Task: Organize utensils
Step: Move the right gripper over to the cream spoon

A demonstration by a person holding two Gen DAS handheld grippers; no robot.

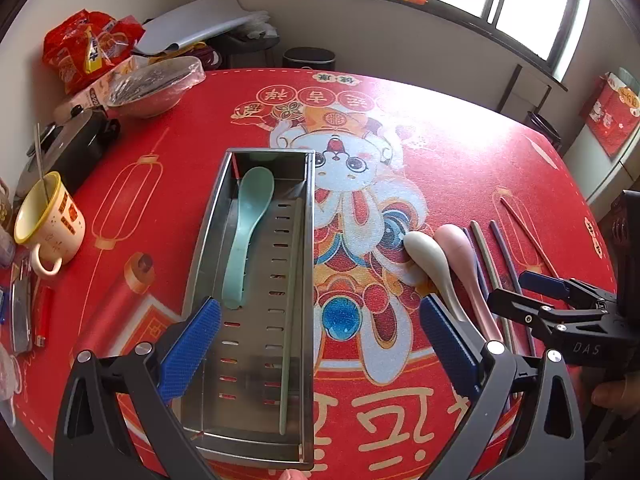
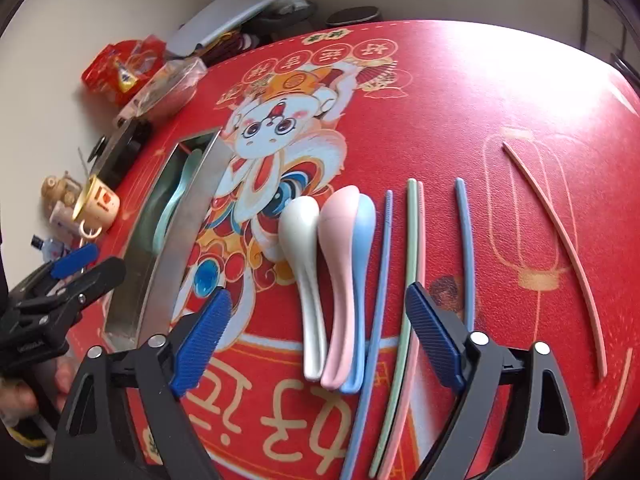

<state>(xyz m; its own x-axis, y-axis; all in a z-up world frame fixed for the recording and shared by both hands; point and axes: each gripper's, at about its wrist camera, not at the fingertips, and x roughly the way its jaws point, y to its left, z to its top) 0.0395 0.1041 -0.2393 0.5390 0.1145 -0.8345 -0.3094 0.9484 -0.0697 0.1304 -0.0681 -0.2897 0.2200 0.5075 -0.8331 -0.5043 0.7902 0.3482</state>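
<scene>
A steel utensil tray [image 1: 206, 240] lies on the red tablecloth and holds a mint green spoon [image 1: 248, 224] and a green chopstick [image 1: 290, 312]. My left gripper [image 1: 320, 352] is open and empty above the tray's near end. In the right wrist view a white spoon [image 2: 302, 256], a pink spoon [image 2: 340, 264] and a blue spoon [image 2: 364, 248] lie side by side, with blue [image 2: 380, 264], green [image 2: 408, 248] and pink [image 2: 560, 240] chopsticks to their right. My right gripper [image 2: 316, 344] is open and empty above the spoon handles. The tray [image 2: 188, 232] shows at its left.
A yellow-rimmed mug [image 1: 50, 224], a black pot [image 1: 68, 148], a covered bowl [image 1: 154, 88] and red snack bags [image 1: 88, 48] crowd the table's left edge. A lighter [image 1: 43, 316] lies near the mug. A window is at the back right.
</scene>
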